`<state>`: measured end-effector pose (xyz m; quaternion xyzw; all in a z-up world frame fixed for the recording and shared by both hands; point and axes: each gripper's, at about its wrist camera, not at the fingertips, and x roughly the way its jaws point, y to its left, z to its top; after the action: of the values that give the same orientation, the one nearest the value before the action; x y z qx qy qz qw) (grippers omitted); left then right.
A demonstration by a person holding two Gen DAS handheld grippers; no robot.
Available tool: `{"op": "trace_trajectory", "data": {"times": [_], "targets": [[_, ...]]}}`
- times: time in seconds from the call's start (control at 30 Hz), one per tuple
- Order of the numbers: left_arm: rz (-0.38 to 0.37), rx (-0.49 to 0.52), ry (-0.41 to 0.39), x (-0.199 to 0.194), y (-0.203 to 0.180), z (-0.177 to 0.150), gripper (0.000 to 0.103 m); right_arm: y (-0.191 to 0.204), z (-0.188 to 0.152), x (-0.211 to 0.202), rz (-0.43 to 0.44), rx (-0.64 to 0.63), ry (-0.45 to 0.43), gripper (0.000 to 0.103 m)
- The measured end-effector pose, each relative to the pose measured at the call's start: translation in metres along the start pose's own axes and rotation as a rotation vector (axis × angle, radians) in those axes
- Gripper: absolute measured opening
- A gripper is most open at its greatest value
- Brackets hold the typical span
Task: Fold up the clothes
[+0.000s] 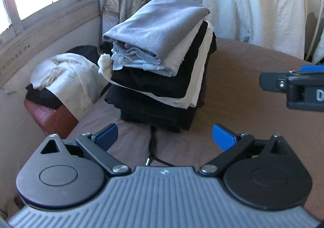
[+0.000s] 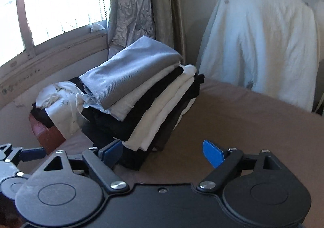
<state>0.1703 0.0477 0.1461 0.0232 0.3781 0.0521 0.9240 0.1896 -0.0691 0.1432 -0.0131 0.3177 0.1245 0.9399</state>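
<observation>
brown bed (image 1: 243,86); left view alone shows black cord (image 1: 152,147).

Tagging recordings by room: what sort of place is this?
Probably a bedroom: a stack of folded clothes sits on a sheet-covered bed, beside a curtained window, a white garment hanging on the wall.

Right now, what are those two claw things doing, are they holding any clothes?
Left gripper: open, holding nothing, facing the stack of folded clothes.
Right gripper: open, holding nothing.
</observation>
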Motion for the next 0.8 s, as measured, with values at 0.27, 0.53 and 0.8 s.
{"op": "trace_trajectory", "data": {"times": [0.27,0.53,0.8], "targets": [[0.059,0.022,-0.081,-0.011,-0.004,-0.004,0.103,0.012,-0.012,-0.013,-0.046,-0.059,-0.017,0.096],[0.107,0.028,-0.111,0.020,0.001,-0.068,0.103,-0.004,-0.040,0.003,-0.125,-0.033,-0.017,0.099],[0.061,-0.074,-0.160,0.025,0.016,-0.072,0.103,0.006,-0.051,0.012,-0.082,-0.070,-0.005,0.099]]}}
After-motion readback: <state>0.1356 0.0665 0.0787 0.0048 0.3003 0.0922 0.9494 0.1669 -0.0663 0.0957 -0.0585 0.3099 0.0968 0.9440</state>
